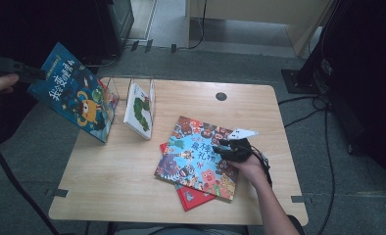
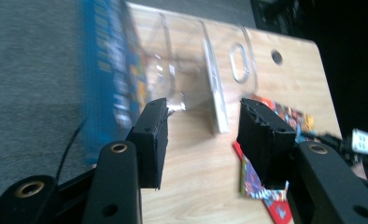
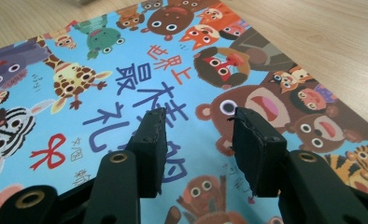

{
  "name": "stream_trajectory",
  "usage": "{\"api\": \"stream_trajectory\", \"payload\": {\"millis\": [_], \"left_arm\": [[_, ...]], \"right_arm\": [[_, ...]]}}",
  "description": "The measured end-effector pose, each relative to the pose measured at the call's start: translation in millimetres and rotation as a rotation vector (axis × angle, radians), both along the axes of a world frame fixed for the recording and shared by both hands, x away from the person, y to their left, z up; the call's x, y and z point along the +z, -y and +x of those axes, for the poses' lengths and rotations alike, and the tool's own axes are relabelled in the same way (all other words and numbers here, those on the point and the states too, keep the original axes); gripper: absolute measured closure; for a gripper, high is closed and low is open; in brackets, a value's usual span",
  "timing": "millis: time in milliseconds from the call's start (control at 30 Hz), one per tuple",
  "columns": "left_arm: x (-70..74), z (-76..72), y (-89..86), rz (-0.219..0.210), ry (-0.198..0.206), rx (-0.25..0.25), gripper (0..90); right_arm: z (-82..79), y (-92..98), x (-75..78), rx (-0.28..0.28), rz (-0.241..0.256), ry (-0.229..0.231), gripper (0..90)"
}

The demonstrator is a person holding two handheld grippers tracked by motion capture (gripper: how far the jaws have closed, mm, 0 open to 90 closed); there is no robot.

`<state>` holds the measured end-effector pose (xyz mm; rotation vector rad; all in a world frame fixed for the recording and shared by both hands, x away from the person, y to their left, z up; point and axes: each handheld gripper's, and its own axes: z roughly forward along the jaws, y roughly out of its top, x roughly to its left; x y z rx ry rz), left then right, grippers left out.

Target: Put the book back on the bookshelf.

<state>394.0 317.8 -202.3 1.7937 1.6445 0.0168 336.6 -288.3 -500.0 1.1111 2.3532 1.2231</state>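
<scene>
Wooden table (image 1: 132, 166) bears a blue animal-covered picture book (image 1: 198, 156) under the open right gripper (image 1: 229, 145).

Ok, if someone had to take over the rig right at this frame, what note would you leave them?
Left gripper: jaws open, holding nothing, just beside the blue book.
Right gripper: jaws open, low over the animal-cover book, not gripping it.
Things: the blue book stands tilted at the left end of the clear rack; whether it is fully seated cannot be told. The white book stands in a rack slot. The animal-cover book lies flat on the red book on the table.
Done: apparently two books racked.
Left: probably the animal-cover book, then the red one.
</scene>
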Motion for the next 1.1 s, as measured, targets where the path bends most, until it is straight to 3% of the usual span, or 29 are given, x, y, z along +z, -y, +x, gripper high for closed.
{"api": "stream_trajectory", "payload": {"millis": [67, 300, 400, 500, 667, 933, 1100], "left_arm": [[-6.7, -2.3, 12.9, 0.008, -0.001, -0.032, 53.5], [-34.7, -10.2, 56.5, -0.038, 0.006, -0.111, 51.1], [-49.8, -12.9, 76.4, -0.062, -0.007, -0.149, 50.5], [-65.1, -15.1, 93.3, -0.059, -0.016, -0.176, 50.1], [-94.2, -17.1, 112.9, -0.082, -0.029, -0.202, 50.0], [-139.3, -20.4, 144.6, -0.079, -0.063, -0.256, 49.5], [-157.3, -23.2, 159.8, -0.081, -0.063, -0.286, 49.5]], "right_arm": [[2.3, 1.7, 0.3, -0.006, 0.007, -0.002, 55.1], [6.7, 3.4, 1.3, -0.005, 0.015, -0.001, 55.2], [8.0, 2.9, 1.0, -0.005, 0.018, -0.002, 55.1], [8.6, 2.6, 0.3, -0.005, 0.014, -0.007, 55.1], [9.4, 3.8, -0.4, -0.009, 0.012, -0.01, 55.1], [9.7, 5.3, -2.9, -0.018, 0.008, -0.023, 54.9], [9.0, 7.5, -3.7, -0.026, 0.005, -0.028, 54.9]]}}
